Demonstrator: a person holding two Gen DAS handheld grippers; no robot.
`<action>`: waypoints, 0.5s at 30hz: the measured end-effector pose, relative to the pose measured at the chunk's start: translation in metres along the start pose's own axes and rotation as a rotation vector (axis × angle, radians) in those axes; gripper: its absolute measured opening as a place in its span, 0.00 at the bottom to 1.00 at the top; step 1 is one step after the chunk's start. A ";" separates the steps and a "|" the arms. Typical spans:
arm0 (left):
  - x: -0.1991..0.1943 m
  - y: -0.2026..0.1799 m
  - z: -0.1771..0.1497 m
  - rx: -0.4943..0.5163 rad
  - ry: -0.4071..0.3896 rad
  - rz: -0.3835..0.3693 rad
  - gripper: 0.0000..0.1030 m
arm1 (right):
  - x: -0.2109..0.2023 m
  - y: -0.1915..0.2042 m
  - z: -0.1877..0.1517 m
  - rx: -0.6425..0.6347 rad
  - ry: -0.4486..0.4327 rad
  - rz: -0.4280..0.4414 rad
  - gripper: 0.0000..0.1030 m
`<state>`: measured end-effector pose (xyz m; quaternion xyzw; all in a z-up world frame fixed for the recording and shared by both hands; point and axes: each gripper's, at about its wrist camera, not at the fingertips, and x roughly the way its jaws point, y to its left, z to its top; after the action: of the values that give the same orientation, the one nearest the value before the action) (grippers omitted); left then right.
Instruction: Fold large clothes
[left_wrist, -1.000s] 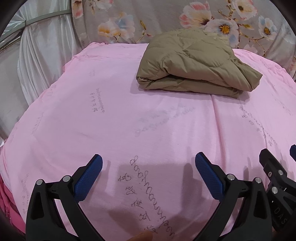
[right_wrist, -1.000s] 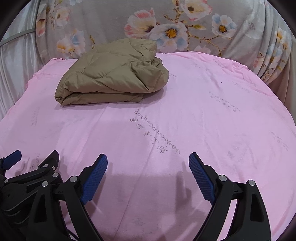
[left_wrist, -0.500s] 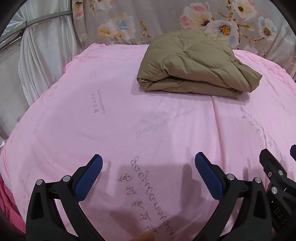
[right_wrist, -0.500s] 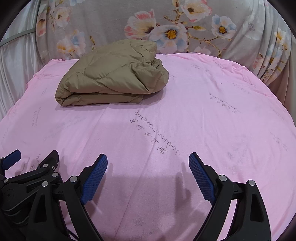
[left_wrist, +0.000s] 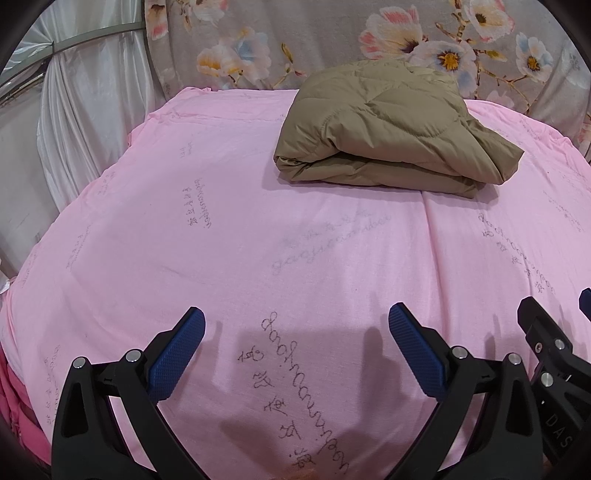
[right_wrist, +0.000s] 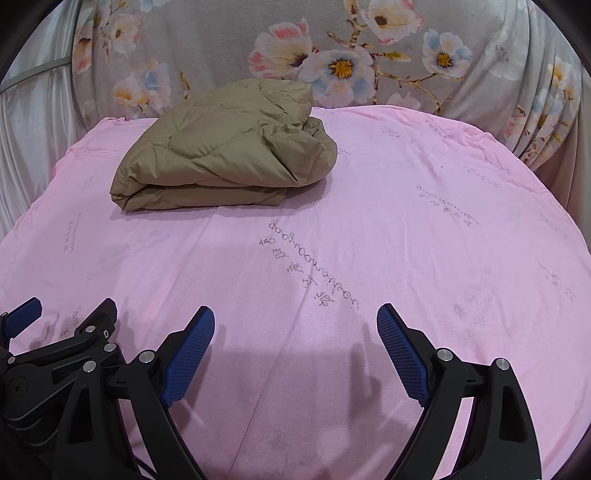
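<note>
A khaki quilted jacket (left_wrist: 388, 129) lies folded into a thick bundle at the far side of the pink sheet (left_wrist: 258, 240); in the right wrist view the jacket (right_wrist: 229, 147) sits at the upper left. My left gripper (left_wrist: 295, 325) hovers open over the near part of the sheet, nothing between its blue pads. My right gripper (right_wrist: 295, 321) is also open and empty, close beside the left one. Both are well short of the jacket. The left gripper (right_wrist: 62, 314) shows at the lower left of the right wrist view.
The pink sheet carries dark handwritten lettering (right_wrist: 314, 266). A grey floral cloth (right_wrist: 351, 62) hangs behind the surface. White drapery (left_wrist: 74, 129) falls at the left edge. The sheet's far rim curves down at right (right_wrist: 535, 177).
</note>
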<state>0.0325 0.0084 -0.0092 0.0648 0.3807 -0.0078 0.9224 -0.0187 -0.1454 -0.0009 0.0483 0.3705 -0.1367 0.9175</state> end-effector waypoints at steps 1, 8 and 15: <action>0.000 0.000 0.000 0.000 0.000 0.000 0.94 | 0.000 0.000 0.000 -0.001 0.000 0.000 0.85; -0.002 0.000 0.001 -0.001 0.002 0.000 0.94 | 0.000 0.000 0.000 0.000 0.000 0.000 0.85; -0.004 -0.001 0.001 0.007 -0.003 0.000 0.90 | 0.000 0.001 0.000 -0.001 0.002 0.000 0.85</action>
<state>0.0309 0.0068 -0.0058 0.0677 0.3795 -0.0093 0.9227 -0.0184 -0.1448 -0.0011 0.0479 0.3713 -0.1366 0.9172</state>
